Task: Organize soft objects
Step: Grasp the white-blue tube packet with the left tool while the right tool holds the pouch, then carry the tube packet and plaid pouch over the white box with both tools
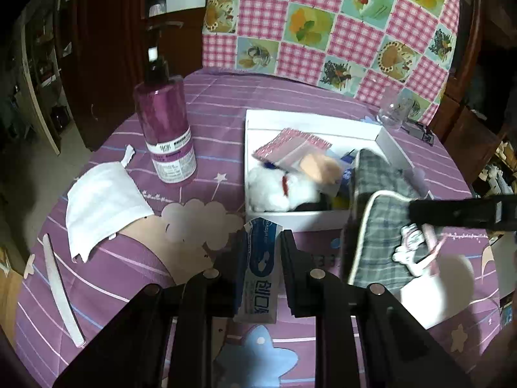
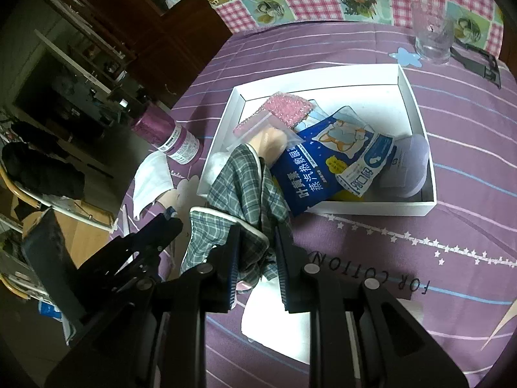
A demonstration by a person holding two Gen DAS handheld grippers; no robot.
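The right gripper has its jaws clamped on a green-and-white plaid fabric pouch with pale piping, bunched between the pads and draping up toward 12 o'clock, its far end lying over the near-left corner of the white shallow cardboard box. The step in hand looks like carrying the pouch into the box. To do it well, lift enough for the hanging fabric to pass the near wall, move toward 1 o'clock where the box floor is bare, and release only once the whole pouch is inside, so no corner trails over the rim.

The left gripper is shut on a small blue-and-white flat packet, held upright just short of the box's near wall.

The pouch looks limp and creased, with a pink-and-white cartoon patch visible from the left wrist. Farther in, the box already holds a blue eye-mask packet, a pink glittery bag and a white plush toy. At 10 o'clock a white face mask lies on the purple striped tablecloth.
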